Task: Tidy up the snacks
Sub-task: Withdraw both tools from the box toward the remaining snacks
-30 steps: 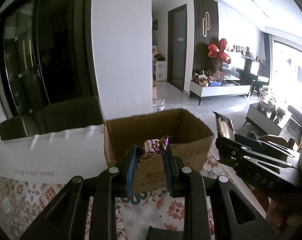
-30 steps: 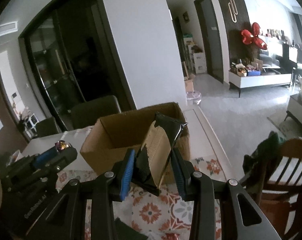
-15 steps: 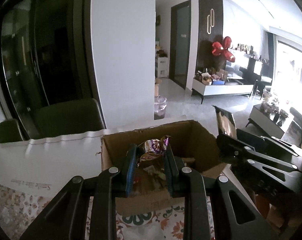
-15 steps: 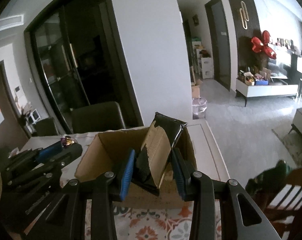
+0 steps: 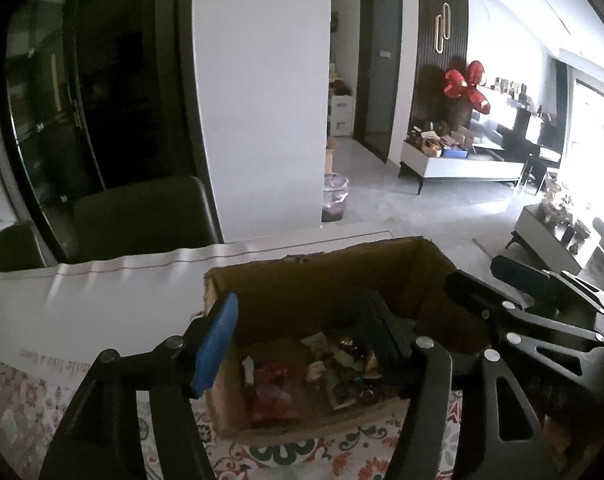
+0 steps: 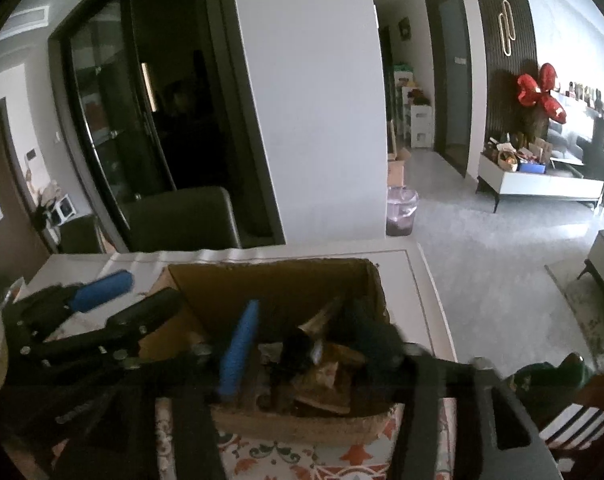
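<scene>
Over the brown cardboard box (image 5: 326, 280), both tongs, left (image 5: 302, 340) and right (image 6: 306, 340), had just opened, snacks dropped inside; white surface (image 5: 102, 300) lay bare leftward.

Left hand-held gripper (image 5: 302, 340), black plastic arms with cut-out slots, round silver screws at the joints, blue ribbed pad on one finger (image 5: 214, 344), right hand-held gripper (image 6: 306, 340) alike, black frame, blue pad

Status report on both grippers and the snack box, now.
Left gripper, right gripper open, jaws just opened, nothing held. Snacks inside cardboard box. Nothing in the way.
</scene>
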